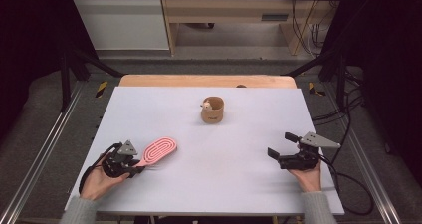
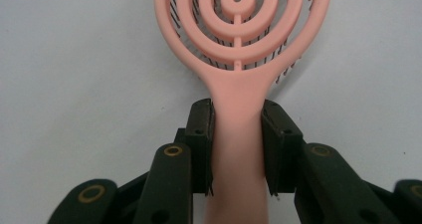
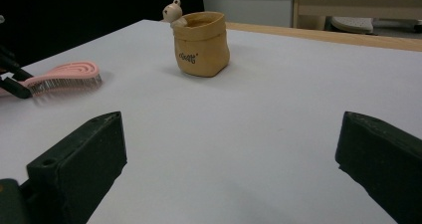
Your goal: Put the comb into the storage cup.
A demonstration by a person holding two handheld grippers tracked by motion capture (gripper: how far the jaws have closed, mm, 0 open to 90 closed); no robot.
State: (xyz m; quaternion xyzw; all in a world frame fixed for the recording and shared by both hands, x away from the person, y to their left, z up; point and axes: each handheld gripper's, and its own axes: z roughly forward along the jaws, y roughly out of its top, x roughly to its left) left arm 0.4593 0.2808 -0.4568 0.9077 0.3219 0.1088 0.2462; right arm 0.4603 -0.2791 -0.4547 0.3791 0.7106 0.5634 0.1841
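A pink hairbrush (image 1: 159,151) with a looped, open head lies bristles down on the white table (image 1: 224,184) at the front left. My left gripper (image 1: 139,165) has its jaws on either side of the handle. In the left gripper view the hairbrush (image 2: 239,35) points away from me and both pads (image 2: 203,139) press against its handle, so the left gripper (image 2: 237,134) is shut on it. My right gripper (image 1: 281,145) rests low at the front right, jaws wide apart and empty. From the right gripper (image 3: 231,149) I see the hairbrush (image 3: 64,74) far to the left.
A small tan pouch-shaped cup (image 1: 212,110) with a tiny figure on its rim stands upright past the table's middle, and also appears ahead in the right gripper view as the cup (image 3: 201,45). Black frame posts and cables flank the table. A wooden edge runs along the far side.
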